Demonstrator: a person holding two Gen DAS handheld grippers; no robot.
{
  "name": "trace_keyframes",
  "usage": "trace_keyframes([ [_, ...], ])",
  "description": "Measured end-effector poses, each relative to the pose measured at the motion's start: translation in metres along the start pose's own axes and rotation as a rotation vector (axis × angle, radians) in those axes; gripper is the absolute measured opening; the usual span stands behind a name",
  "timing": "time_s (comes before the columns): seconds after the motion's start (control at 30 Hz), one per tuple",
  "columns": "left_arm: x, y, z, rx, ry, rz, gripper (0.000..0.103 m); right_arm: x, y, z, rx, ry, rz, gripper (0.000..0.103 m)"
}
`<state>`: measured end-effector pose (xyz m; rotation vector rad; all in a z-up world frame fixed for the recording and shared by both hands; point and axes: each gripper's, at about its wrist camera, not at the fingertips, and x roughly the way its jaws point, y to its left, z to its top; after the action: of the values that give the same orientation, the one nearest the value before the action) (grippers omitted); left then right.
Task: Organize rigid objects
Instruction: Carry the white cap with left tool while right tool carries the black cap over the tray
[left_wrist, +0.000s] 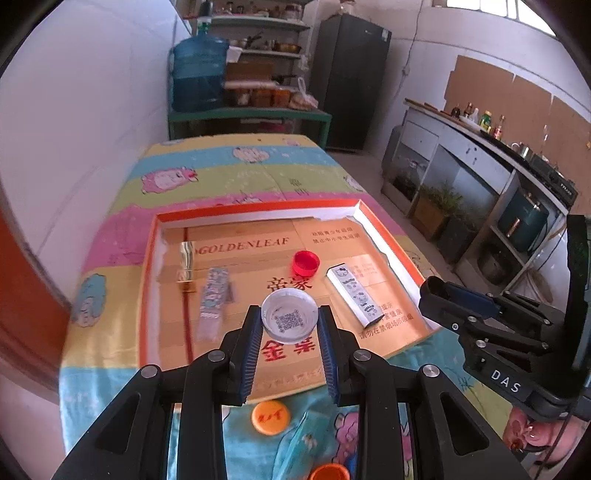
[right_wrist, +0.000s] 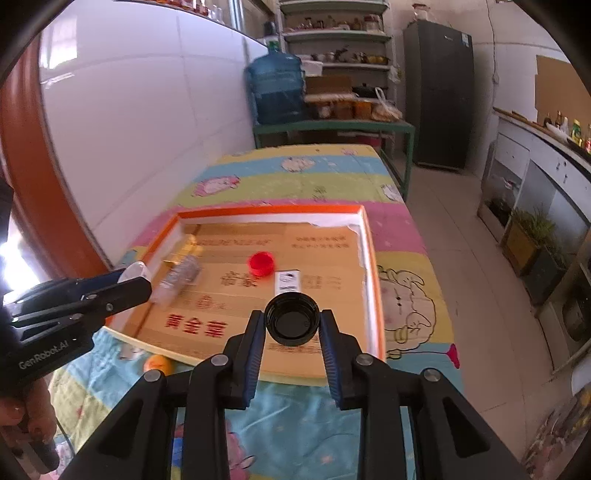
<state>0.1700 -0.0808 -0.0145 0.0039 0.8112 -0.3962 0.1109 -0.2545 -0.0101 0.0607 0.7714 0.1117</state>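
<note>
Orange-rimmed tray (left_wrist: 149, 280) in the left wrist view already holds a red cap (left_wrist: 306, 263) and a white box (left_wrist: 355, 295), the left gripper (left_wrist: 290, 325) clamps a white cap (left_wrist: 289, 318) above it and an orange cap (left_wrist: 270, 417) waits on the cloth, while in the right wrist view the right gripper (right_wrist: 293, 325) pinches a black cap (right_wrist: 293, 319) over the tray, not yet released.

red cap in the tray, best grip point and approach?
Grip the red cap across its round side wall, claw fingers on opposite sides, coming down from above on the near side. It lies open side up on the flat floor of the orange tray, apart from the white box to its right, so both sides look free. Both claws already hold caps, so one must drop its cap first.
</note>
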Motion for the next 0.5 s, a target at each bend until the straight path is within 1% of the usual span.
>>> trace_keyframes([
  [0.33,0.041,0.002,0.012,-0.023,0.063,0.027,0.031,0.042,-0.023,0.014,-0.009,0.062,-0.039,0.030],
  [0.5,0.056,0.000,0.018,-0.022,0.080,0.040,0.031,0.062,-0.028,0.025,-0.027,0.090,-0.039,0.030],
])
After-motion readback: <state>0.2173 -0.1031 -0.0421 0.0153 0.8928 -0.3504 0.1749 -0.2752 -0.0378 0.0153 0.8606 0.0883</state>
